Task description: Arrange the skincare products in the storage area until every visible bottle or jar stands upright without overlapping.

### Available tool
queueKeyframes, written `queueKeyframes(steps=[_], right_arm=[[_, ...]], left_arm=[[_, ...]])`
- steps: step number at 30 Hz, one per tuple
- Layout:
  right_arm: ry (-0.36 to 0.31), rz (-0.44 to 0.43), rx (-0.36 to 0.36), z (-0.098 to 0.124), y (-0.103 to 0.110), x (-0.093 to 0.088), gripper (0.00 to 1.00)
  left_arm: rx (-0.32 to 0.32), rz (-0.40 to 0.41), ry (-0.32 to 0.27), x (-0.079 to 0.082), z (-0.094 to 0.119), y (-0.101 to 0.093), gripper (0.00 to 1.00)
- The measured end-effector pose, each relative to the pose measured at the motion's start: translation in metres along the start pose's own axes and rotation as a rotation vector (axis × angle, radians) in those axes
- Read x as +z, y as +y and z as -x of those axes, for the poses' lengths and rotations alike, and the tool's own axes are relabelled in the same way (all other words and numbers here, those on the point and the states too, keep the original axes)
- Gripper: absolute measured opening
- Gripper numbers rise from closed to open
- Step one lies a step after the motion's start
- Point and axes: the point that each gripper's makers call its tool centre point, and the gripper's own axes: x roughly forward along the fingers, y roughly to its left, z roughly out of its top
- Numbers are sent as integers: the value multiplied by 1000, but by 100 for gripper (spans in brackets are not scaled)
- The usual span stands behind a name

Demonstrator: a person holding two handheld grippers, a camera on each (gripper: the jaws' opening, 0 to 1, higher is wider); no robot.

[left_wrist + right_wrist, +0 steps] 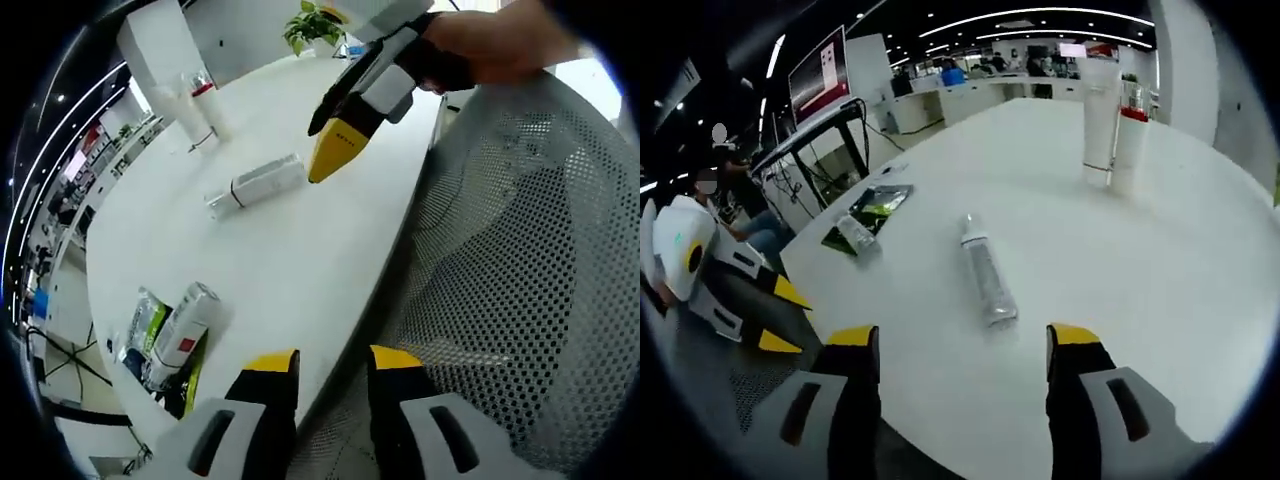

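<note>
A big white table (1160, 280) carries everything, its rounded near edge running just past both pairs of tongs. Beside that edge stands a grey mesh chair (520, 270), its back rising large in the left gripper view.

At the far side of the table two tall white bottles stand upright, touching or nearly so — the tall bottle (1100, 115) and the red-capped bottle (1131, 150) just beside it.

A clear tube (985, 270) lies on its side out in the open middle of the table, well apart from the standing pair.

Near the table's left edge, as the right gripper view has it, a small bottle (183, 330) lies flat on top of a green packet (140, 325); the bottle overlaps the packet.

The right gripper (335, 150), held by a hand (490, 45), hangs above the table near the clear tube — its yellow-tipped jaws stand wide apart with nothing between them in its own view.

The left gripper (333, 365) sits over the table's near edge beside the chair, jaws apart and holding nothing.
</note>
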Motion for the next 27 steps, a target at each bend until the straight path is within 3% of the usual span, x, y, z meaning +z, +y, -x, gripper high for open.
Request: queueKeyframes(steps=[7, 21, 27], right_arm=[[14, 26, -11, -8, -1, 5, 56], [27, 90, 61, -22, -16, 26, 49], [48, 133, 90, -34, -18, 16, 42]], left_arm=[[-4, 13, 25, -6, -1, 0, 26], [-22, 53, 58, -13, -3, -1, 26], [-6, 77, 72, -17, -1, 4, 26]])
